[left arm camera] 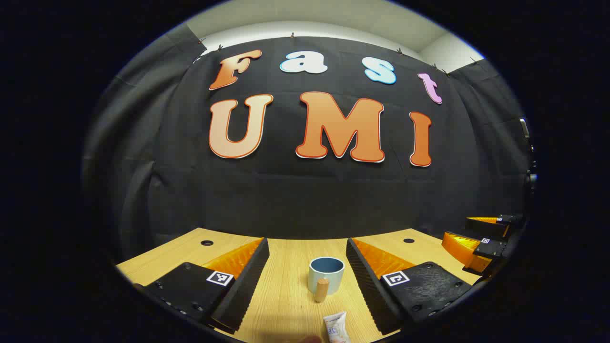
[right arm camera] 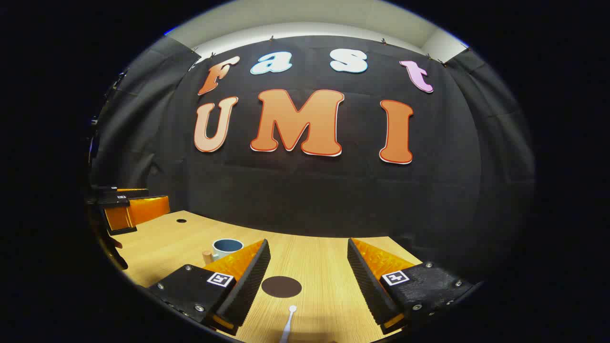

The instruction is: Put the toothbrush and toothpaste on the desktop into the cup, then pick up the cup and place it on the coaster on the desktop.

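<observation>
Left gripper view is showing the white toothpaste tube [left arm camera: 336,328] lying on the pale wooden desktop [left arm camera: 286,305], just before the blue-rimmed ceramic cup with a wooden handle [left arm camera: 326,275]. The left gripper [left arm camera: 307,281] is hanging spread wide, gripping nothing. The white toothbrush [right arm camera: 287,326] is lying near the dark round coaster [right arm camera: 281,287], between the right gripper [right arm camera: 309,281] fingers, likewise spread. Lowering squarely over the tube seems wisest, pinching its middle so it is not tipping.
</observation>
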Motion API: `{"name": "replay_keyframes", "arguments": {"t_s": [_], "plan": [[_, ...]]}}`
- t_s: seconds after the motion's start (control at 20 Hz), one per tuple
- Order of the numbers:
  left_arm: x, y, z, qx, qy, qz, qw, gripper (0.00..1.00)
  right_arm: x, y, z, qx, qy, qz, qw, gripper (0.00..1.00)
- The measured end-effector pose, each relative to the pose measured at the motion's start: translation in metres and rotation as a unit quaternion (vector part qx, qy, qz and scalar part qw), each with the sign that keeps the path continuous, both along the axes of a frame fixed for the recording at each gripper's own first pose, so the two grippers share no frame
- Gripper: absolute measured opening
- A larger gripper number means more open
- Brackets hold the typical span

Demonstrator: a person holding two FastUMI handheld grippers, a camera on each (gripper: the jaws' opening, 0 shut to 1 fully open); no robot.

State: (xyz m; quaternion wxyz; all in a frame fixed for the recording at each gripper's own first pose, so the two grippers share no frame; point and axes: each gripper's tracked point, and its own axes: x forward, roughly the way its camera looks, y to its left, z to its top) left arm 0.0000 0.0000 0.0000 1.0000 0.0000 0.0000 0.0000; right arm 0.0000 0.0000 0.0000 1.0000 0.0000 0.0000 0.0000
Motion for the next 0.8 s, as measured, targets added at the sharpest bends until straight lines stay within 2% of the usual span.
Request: {"name": "replay_keyframes", "arguments": {"t_s": [0.2,0.25,0.3,0.4,0.8], "plan": [[0.005,-0.006,0.002,0.003,0.000,-0.002,1.000,1.00,0.004,0.000,0.003,0.009,-0.001,0.010,1.000,0.97],[0.006,-0.008,0.000,0.002,0.002,-0.004,1.000,0.98,0.003,-0.001,0.004,0.011,-0.001,0.011,1.000,0.97],[0.006,-0.010,-0.001,0.001,0.004,-0.005,1.000,1.00,0.004,-0.002,0.004,0.013,-0.001,0.013,1.000,0.97],[0.007,-0.012,-0.006,-0.004,0.012,-0.005,1.000,0.97,0.005,-0.001,0.003,0.011,0.000,0.016,1.000,0.97],[0.012,-0.020,-0.016,-0.003,0.039,-0.008,0.999,0.97,0.004,0.010,-0.004,0.009,0.018,0.042,0.999,0.97]]}}
